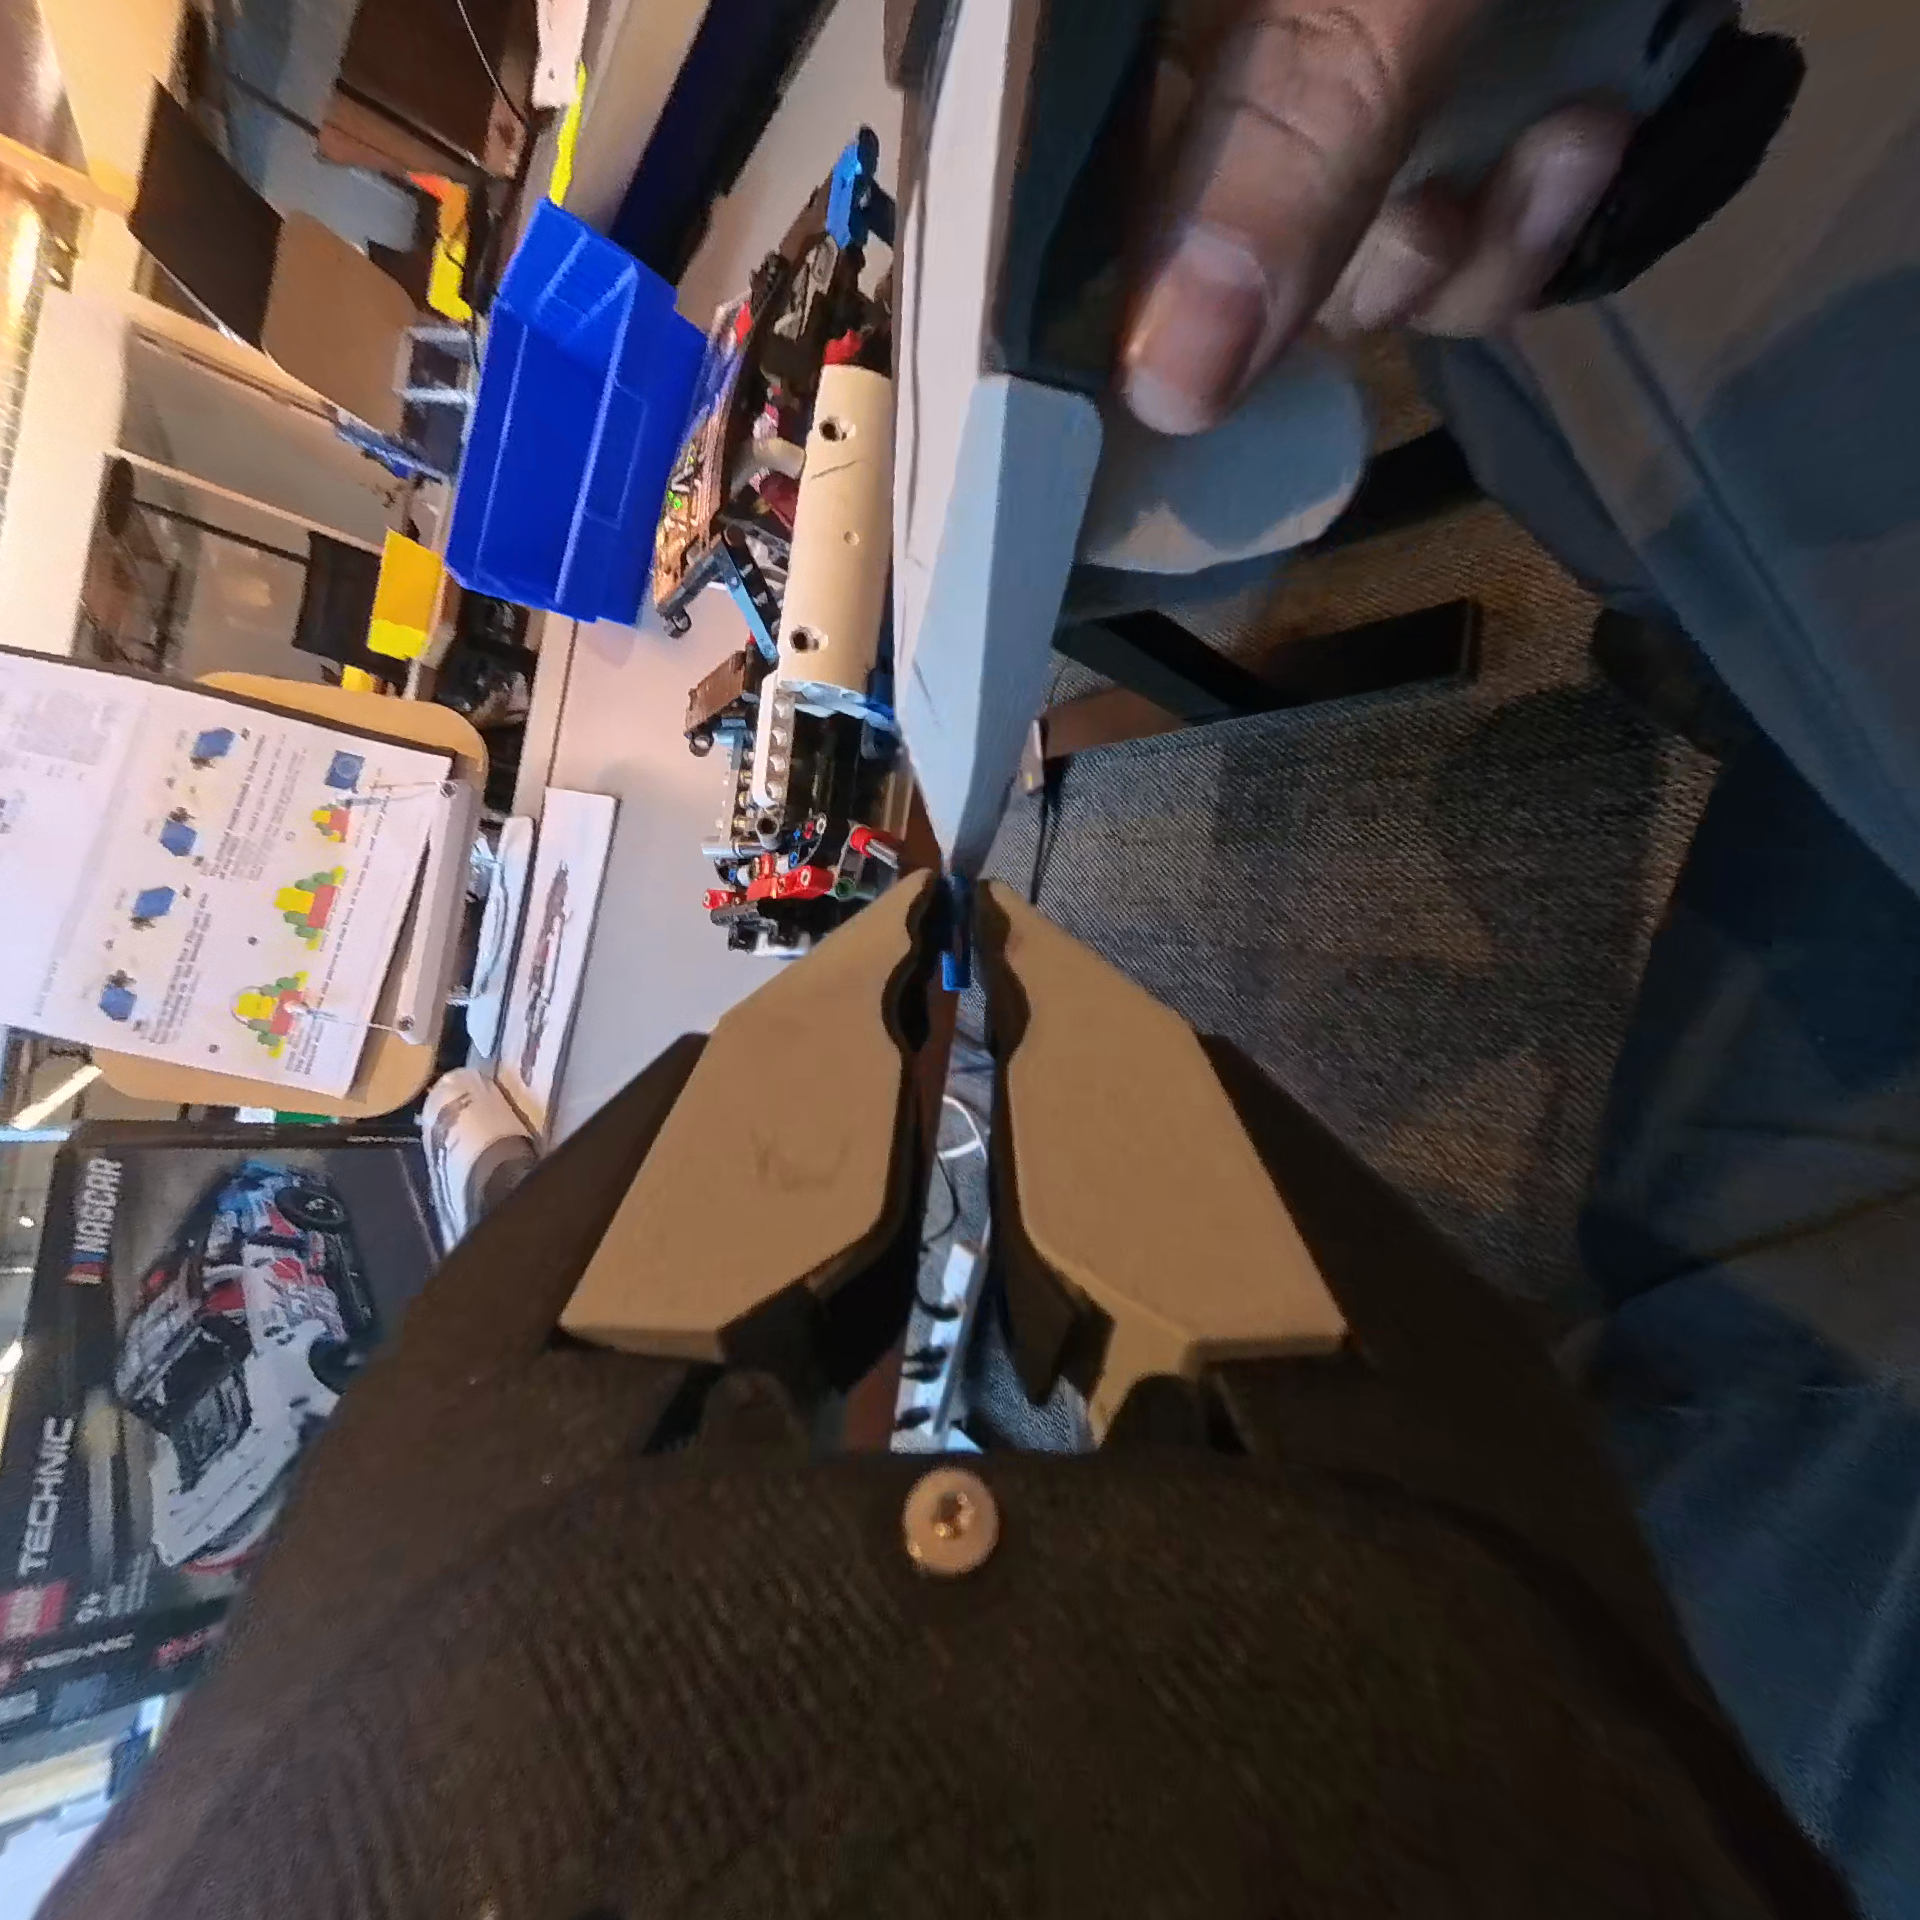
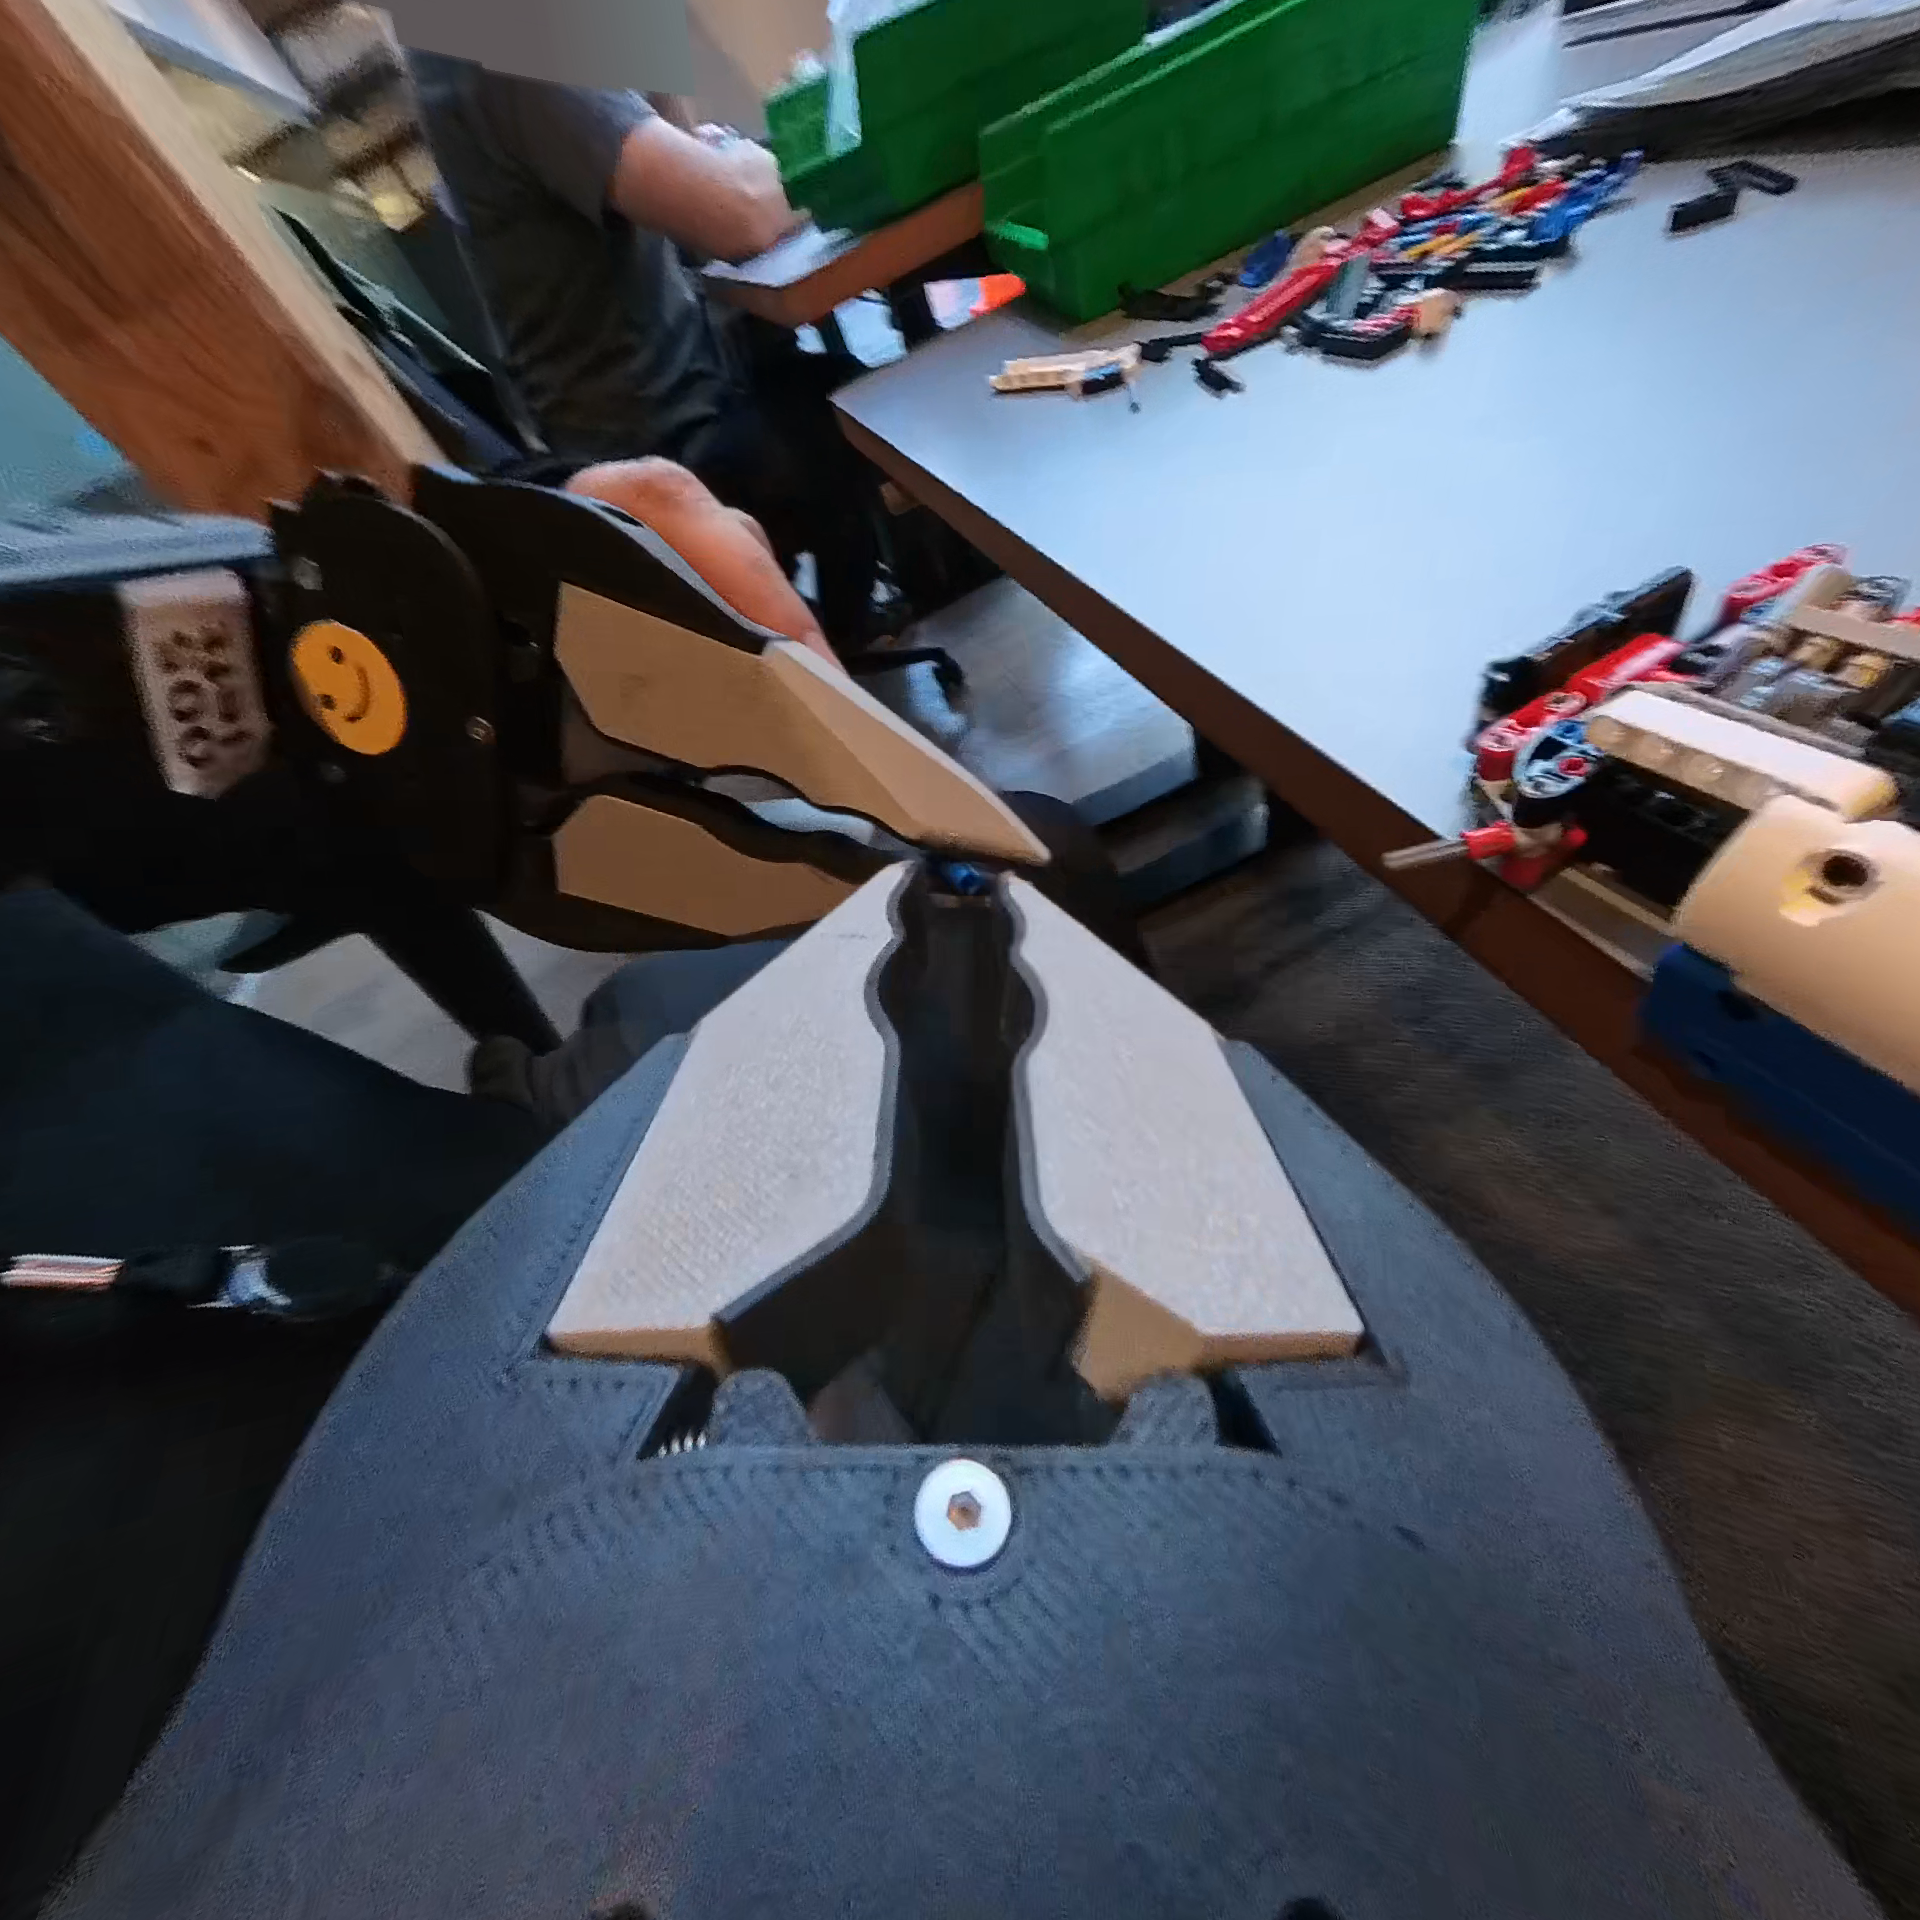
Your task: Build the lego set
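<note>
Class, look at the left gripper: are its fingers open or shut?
Shut. In the left wrist view, the left gripper has its fingertips pinched on a small blue Lego pin, leaving only a narrow gap behind.

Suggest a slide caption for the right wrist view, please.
Both grippers, right and left, meet tip to tip on a small blue pin beside the table.

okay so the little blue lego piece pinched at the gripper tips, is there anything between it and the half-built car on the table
Nothing visible blocks it. The blue piece sits in the left gripper, off the table edge. The right gripper meets it there. Open air and bare tabletop lie between it and the car.
</note>
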Motion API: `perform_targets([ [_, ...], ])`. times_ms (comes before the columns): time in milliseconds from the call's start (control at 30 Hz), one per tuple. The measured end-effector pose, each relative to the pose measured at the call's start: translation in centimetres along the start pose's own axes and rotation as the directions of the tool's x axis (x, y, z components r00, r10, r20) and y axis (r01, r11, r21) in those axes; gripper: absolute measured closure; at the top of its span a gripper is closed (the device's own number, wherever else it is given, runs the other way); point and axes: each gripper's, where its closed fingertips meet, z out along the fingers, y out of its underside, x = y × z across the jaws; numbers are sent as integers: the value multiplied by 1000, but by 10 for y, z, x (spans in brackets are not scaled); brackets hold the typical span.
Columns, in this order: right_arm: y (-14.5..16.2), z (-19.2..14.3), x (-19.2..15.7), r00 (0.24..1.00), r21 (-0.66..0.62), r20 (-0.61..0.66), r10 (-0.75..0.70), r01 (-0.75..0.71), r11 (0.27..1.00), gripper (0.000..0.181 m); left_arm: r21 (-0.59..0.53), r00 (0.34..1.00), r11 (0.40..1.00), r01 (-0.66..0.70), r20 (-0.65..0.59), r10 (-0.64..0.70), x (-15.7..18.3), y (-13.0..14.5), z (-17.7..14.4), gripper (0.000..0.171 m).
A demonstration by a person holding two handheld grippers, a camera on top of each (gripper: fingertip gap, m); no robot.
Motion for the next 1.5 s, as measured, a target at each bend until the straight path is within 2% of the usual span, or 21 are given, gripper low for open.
perform_targets([
  [100, -4, -2, -5, 998, 33, 53, 33, -35, 999, 177, 54, 999, 998, -27, 21, 26, -1, -7, -4, 170],
  [200, -6, -3, -6, 996, 42, 71, 45, -48, 998, 178, 59, 1000, 998, 1, 14, -2, -2, -8, -5, 170],
  [433, -2, -1, -6, 998, 15, 37, -54, 54, 998, 178, 69, 1000, 998, 4, 13, -5, 0, -7, -4, 170],
  [567, -3, -3, -6, 998, 13, 32, -61, 60, 998, 179, 85, 999, 995, 54, 2, -54, -1, -8, -3, 170],
  [933, 1, -6, 2, 959, 19, 146, 244, -249, 968, 180, 50, 989, 990, 135, -74, -132, 5, 2, 1, 171],
  [1167, 22, -1, 6, 829, -80, 224, 512, -508, 857, 179, -9, 969, 988, 152, -197, -150, 25, 13, 6, 171],
  [1300, 36, 3, 8, 792, -130, 216, 571, -557, 821, 179, -41, 958, 989, 143, -246, -149, 37, 19, 10, 170],
  [1500, 37, 4, 10, 791, -121, 223, 569, -557, 822, 179, -42, 955, 987, 156, -250, -162, 38, 20, 11, 170],
])
